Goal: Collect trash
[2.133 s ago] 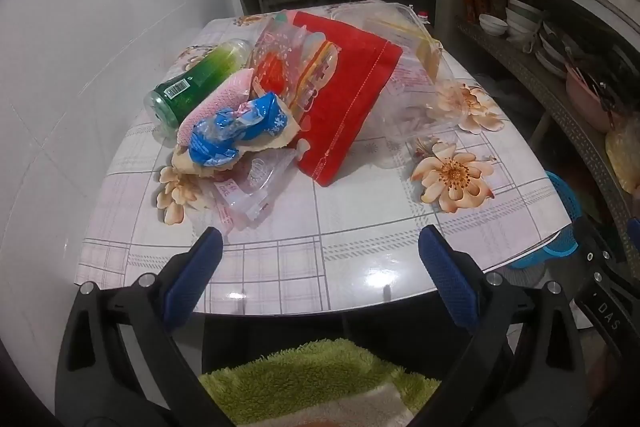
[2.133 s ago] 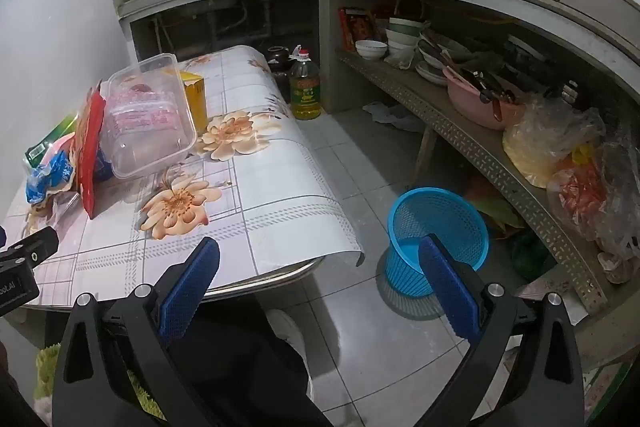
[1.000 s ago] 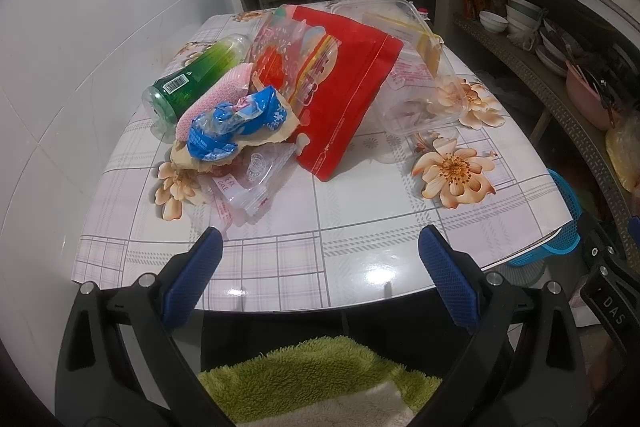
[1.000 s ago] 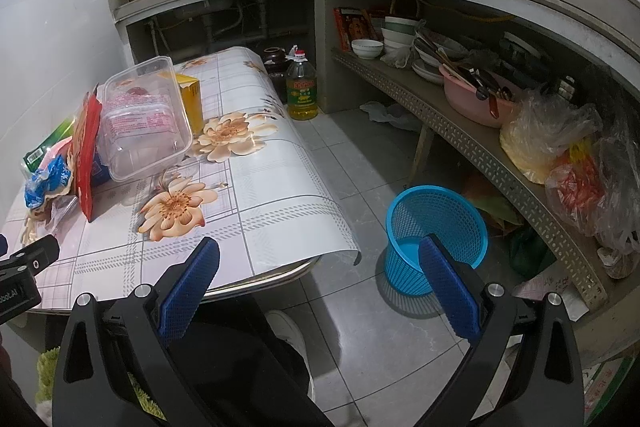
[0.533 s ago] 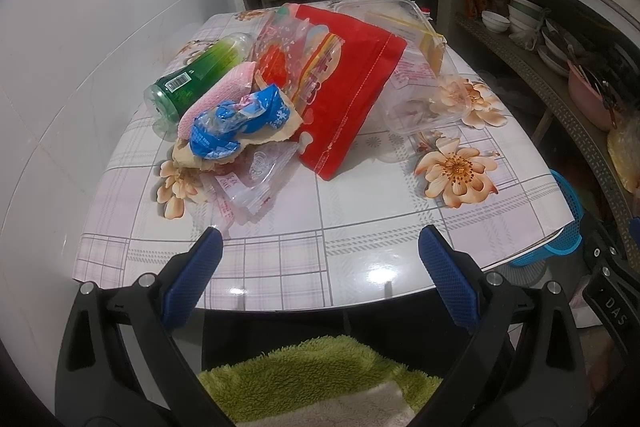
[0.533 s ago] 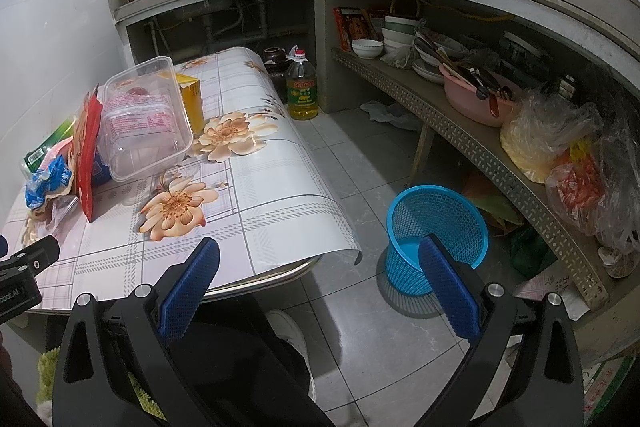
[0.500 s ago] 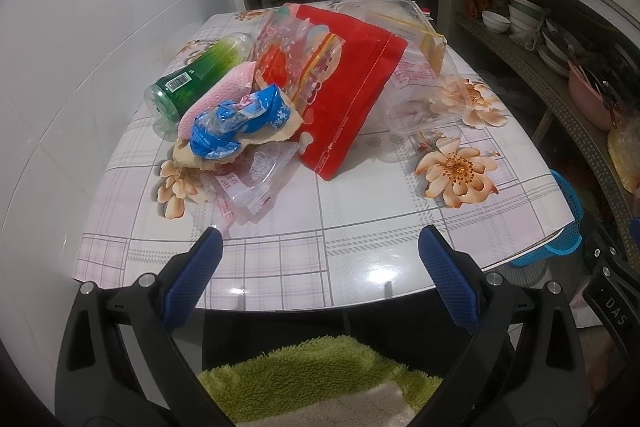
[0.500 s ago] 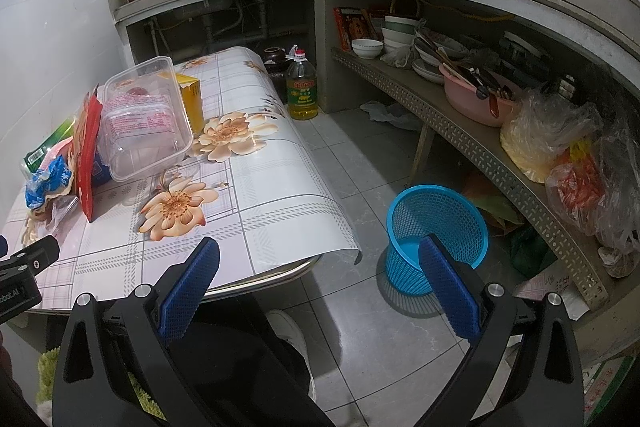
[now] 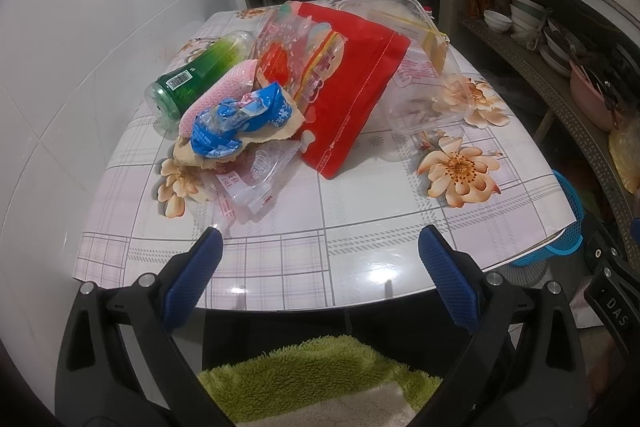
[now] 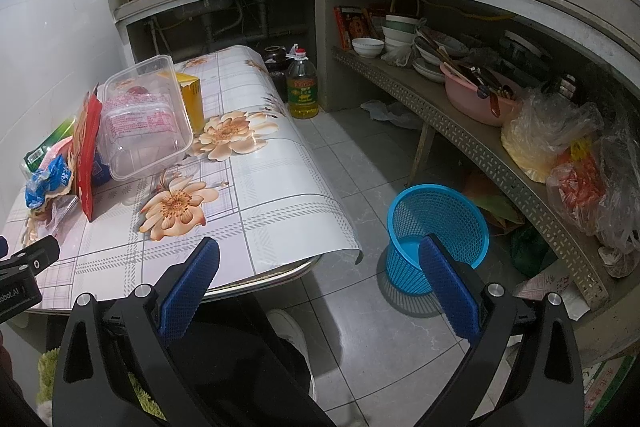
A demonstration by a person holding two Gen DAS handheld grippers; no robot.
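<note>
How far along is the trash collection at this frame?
Nothing looks collected yet. The left claw and right claw are both open and empty. The green bottle, blue wrapper, red bag and clear container all lie on the table; the blue basket looks empty.

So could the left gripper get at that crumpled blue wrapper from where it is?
Probably yes. The left gripper is open and empty at the table's near edge, and the blue wrapper lies on top of the pile, uncovered, with bare tablecloth between.
</note>
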